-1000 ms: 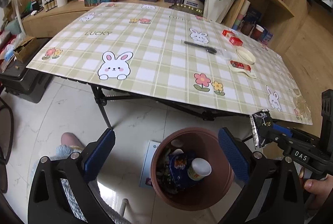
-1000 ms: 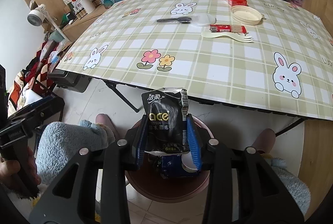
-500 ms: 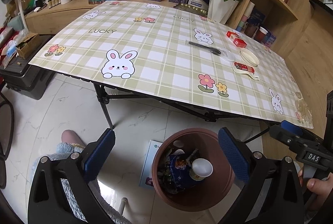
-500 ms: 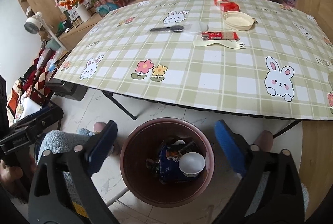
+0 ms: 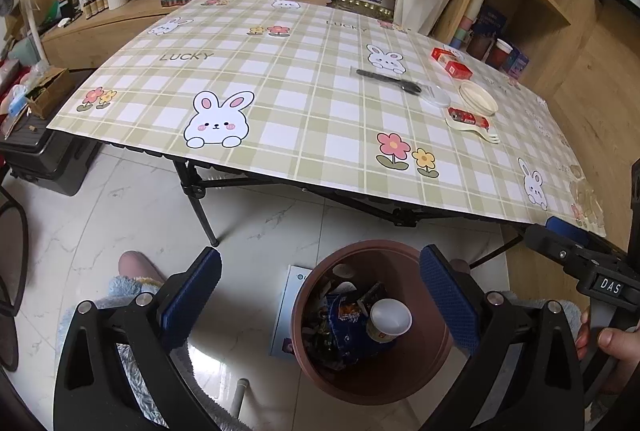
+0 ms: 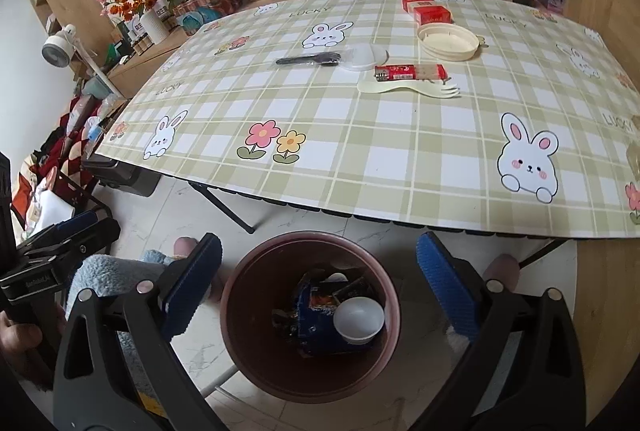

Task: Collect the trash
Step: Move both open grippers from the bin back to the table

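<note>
Dropped wrapper; right tool [image 6: 318,287] opening over bin [image 6: 256,355].

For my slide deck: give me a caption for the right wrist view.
Open right gripper above the brown bin of trash; wrappers, lids and forks remain on the checked table.

Chunky black plastic left gripper [image 5: 320,295] and right gripper [image 6: 318,281], blue ribbed pads [image 5: 448,297], silver screws at the pivots, fluffy pale-blue slippers [image 6: 102,277] behind the fingers.
</note>
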The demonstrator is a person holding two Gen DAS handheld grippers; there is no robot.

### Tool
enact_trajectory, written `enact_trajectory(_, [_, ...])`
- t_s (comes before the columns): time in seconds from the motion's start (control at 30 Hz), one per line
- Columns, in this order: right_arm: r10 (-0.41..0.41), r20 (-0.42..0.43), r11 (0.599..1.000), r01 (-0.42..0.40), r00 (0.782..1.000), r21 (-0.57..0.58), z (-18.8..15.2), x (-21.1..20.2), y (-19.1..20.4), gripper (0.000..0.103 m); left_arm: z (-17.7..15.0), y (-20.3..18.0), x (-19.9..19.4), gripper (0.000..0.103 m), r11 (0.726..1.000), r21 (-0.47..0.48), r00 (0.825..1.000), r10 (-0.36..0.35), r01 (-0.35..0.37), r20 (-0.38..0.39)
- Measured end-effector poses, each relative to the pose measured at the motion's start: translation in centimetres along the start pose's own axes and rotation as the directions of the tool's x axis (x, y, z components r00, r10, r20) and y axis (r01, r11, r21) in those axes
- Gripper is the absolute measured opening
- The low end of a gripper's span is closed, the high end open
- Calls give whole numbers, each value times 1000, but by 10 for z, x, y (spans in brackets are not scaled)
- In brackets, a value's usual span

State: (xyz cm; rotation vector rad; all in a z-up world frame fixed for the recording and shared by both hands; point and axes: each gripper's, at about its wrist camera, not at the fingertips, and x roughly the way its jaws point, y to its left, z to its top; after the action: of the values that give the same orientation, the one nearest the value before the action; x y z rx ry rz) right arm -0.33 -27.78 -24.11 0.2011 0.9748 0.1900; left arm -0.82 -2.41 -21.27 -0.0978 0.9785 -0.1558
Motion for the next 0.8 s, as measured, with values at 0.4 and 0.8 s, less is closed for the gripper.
enact_trajectory(0.4, [-30, 2, 999, 30, 1000, -16, 14, 12, -16, 96, 10, -1, 25, 97, 1000, 15, 999, -5, 6, -42])
enact_trajectory(0.8, [-69, 25, 998, 70, 997, -3, 54, 28, -49, 96, 77, -20, 72, 97, 990, 131, 998, -43, 49, -47])
